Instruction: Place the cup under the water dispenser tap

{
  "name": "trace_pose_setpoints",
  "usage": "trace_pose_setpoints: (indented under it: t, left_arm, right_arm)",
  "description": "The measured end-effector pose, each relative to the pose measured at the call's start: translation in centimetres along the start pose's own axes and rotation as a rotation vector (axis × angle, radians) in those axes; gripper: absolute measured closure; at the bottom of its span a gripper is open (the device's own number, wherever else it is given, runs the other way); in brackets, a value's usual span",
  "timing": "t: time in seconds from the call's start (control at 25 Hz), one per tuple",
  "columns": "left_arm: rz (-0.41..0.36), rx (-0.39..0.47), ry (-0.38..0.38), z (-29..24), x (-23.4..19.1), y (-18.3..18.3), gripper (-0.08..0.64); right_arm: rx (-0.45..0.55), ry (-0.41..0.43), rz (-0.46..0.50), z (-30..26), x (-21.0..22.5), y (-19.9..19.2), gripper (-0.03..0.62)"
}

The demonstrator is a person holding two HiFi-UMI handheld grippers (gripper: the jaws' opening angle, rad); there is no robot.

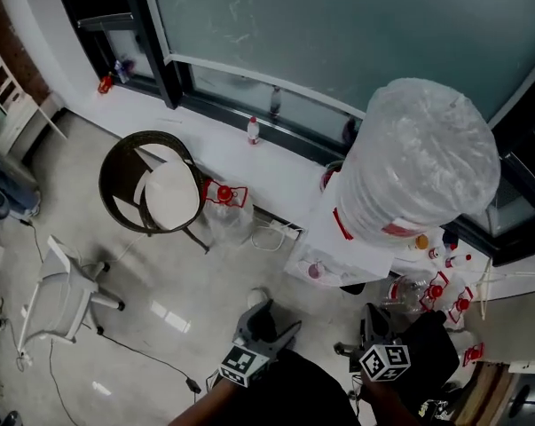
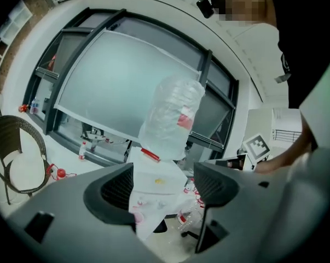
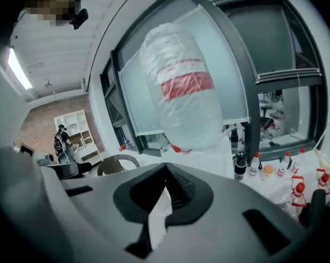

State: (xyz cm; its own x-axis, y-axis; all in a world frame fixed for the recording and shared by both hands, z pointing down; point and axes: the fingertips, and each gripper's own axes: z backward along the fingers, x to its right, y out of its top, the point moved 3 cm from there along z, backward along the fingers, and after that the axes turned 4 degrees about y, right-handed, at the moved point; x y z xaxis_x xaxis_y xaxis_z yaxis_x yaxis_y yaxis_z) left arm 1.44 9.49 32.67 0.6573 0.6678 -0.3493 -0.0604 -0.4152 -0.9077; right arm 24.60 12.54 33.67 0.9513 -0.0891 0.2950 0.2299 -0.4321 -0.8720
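Note:
The white water dispenser (image 1: 338, 247) stands by the window with a plastic-wrapped bottle (image 1: 422, 158) on top, and shows too in the left gripper view (image 2: 156, 182) and right gripper view (image 3: 181, 86). A small pink round thing (image 1: 316, 272) sits on its front ledge below the taps (image 2: 138, 218); I cannot tell whether it is the cup. My left gripper (image 1: 271, 319) (image 2: 162, 190) is open and empty, aimed at the dispenser's front. My right gripper (image 1: 371, 322) (image 3: 166, 196) is shut, with only a thin white sliver showing between the jaws.
A round wicker chair (image 1: 152, 180) stands left of the dispenser, a white chair (image 1: 63, 291) further left. Several small red-capped bottles (image 1: 444, 287) crowd the ledge at right. A bottle (image 1: 253, 130) stands on the sill. A cable (image 1: 271, 233) lies near the dispenser's base.

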Motion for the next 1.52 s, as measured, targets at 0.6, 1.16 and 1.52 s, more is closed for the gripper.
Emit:
trace_pose_setpoints:
  t: [0.6, 1.16, 1.52]
  left_arm:
    - [-0.154, -0.008, 0.013, 1.2, 3.6, 5.4, 0.416]
    - [-0.175, -0.024, -0.149, 3.1, -3.2, 14.7, 0.551]
    - [-0.229, -0.041, -0.263, 6.9, -6.5, 16.2, 0.551]
  right_arm:
    - [0.029, -0.105, -0.003, 8.0, 0.3, 0.9, 0.594]
    - [0.138, -0.313, 0.07, 9.4, -8.5, 6.3, 0.594]
    - [0.179, -0.437, 0.119, 9.6, -14.9, 7.5, 0.594]
